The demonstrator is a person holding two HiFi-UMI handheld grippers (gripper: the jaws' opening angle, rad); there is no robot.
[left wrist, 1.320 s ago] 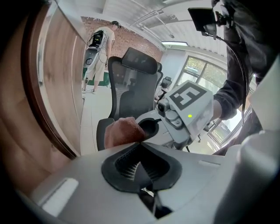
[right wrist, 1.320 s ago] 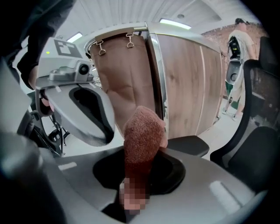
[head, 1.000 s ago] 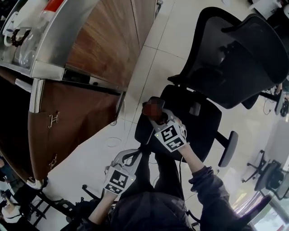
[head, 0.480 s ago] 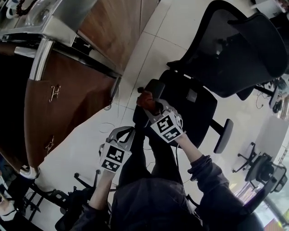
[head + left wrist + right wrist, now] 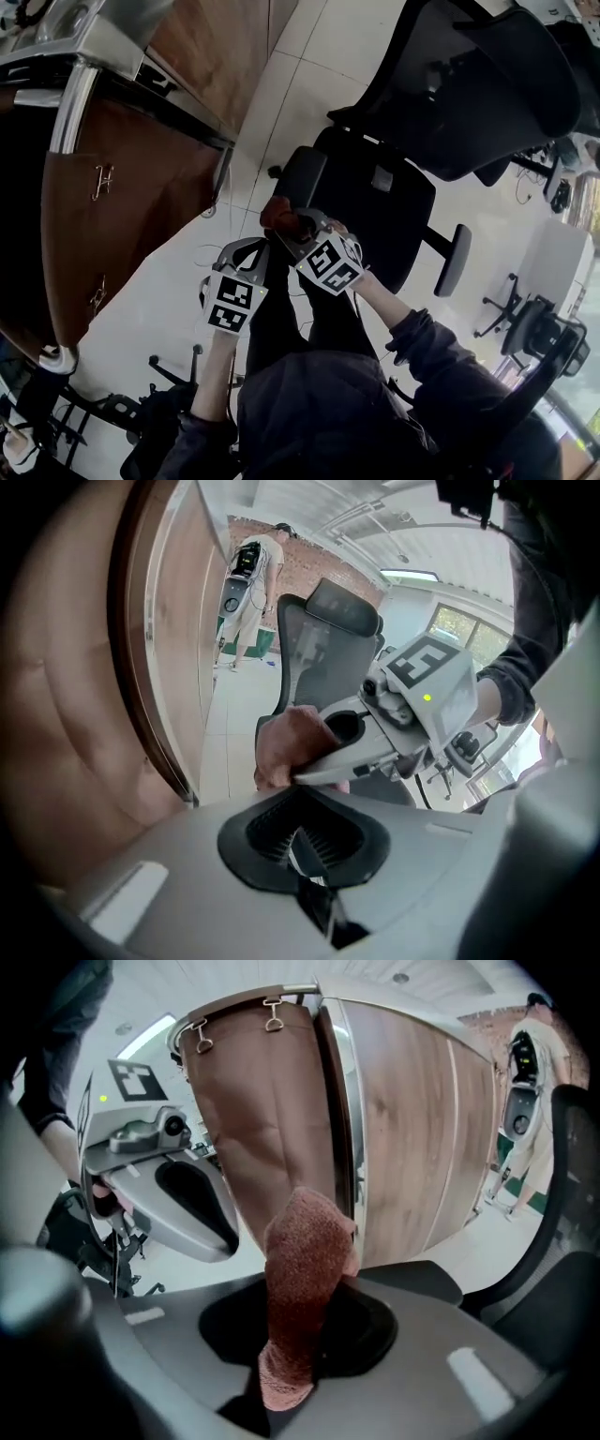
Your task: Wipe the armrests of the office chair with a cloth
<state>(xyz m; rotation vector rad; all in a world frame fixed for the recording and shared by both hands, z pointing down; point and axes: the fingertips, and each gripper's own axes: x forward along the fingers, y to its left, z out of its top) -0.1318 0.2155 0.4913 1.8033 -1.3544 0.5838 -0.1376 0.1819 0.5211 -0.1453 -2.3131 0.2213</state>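
The black mesh office chair (image 5: pixel 441 103) stands on pale tiles, its left armrest (image 5: pixel 302 176) nearest me and its right armrest (image 5: pixel 452 261) beyond the seat. My right gripper (image 5: pixel 298 225) is shut on a reddish-brown cloth (image 5: pixel 279 214), which sits at the near end of the left armrest; contact is unclear. In the right gripper view the cloth (image 5: pixel 305 1269) rises from the jaws beside the armrest (image 5: pixel 417 1283). My left gripper (image 5: pixel 246 255) hangs just left of it, shut on nothing. Its own view shows the cloth (image 5: pixel 286 747) and the right gripper (image 5: pixel 412 700) ahead.
A wooden counter with a metal edge (image 5: pixel 141 103) and a brown panel with hooks (image 5: pixel 253 1101) stands close on the left. More office chairs (image 5: pixel 539 342) are at the right. A person (image 5: pixel 248 569) stands far down the room.
The right gripper has drawn the cloth back along the left armrest toward its near end. The left gripper has risen closer to the right one.
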